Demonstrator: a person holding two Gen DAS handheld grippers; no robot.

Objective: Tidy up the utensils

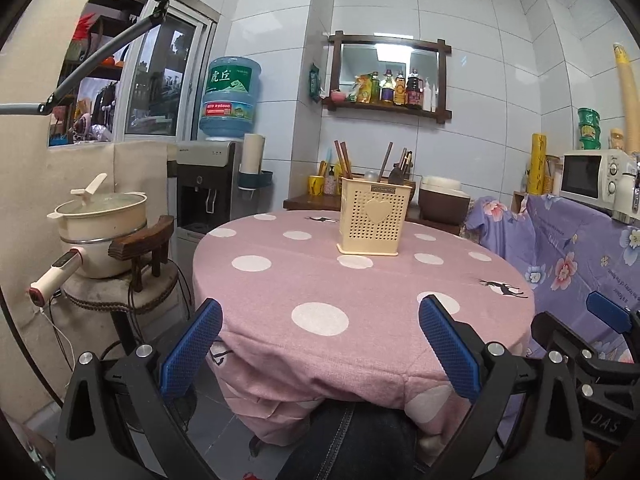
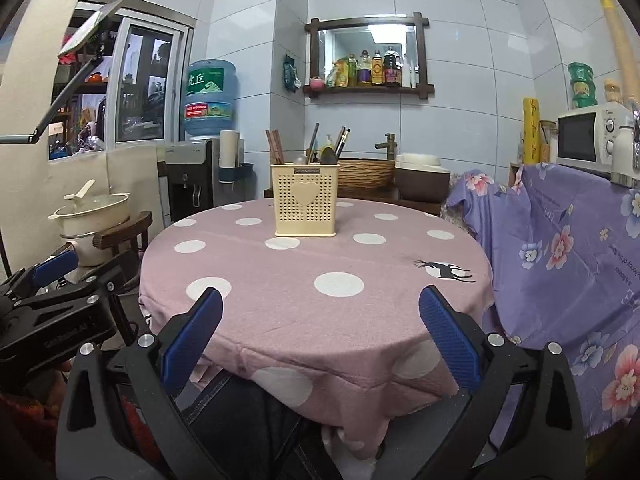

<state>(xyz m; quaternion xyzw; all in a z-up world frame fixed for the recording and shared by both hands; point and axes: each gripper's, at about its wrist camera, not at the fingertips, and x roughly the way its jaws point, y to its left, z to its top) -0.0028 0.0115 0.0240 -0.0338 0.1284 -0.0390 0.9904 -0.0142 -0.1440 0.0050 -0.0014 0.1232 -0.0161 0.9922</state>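
A cream perforated utensil holder (image 1: 374, 222) with a heart on its front stands upright on the far half of the round table (image 1: 360, 300); it also shows in the right wrist view (image 2: 306, 206). Chopsticks (image 2: 275, 147), a spoon (image 2: 329, 155) and other utensils stick out of its top. My left gripper (image 1: 320, 316) is open and empty at the near table edge. My right gripper (image 2: 320, 306) is open and empty, also at the near edge, to the right of the left one.
The table has a pink polka-dot cloth (image 2: 320, 264). A cream pot (image 1: 100, 220) sits on a stool at the left. A water dispenser (image 1: 208, 184) stands behind. A purple floral cover (image 2: 560, 248) and a microwave (image 2: 588, 136) are at the right.
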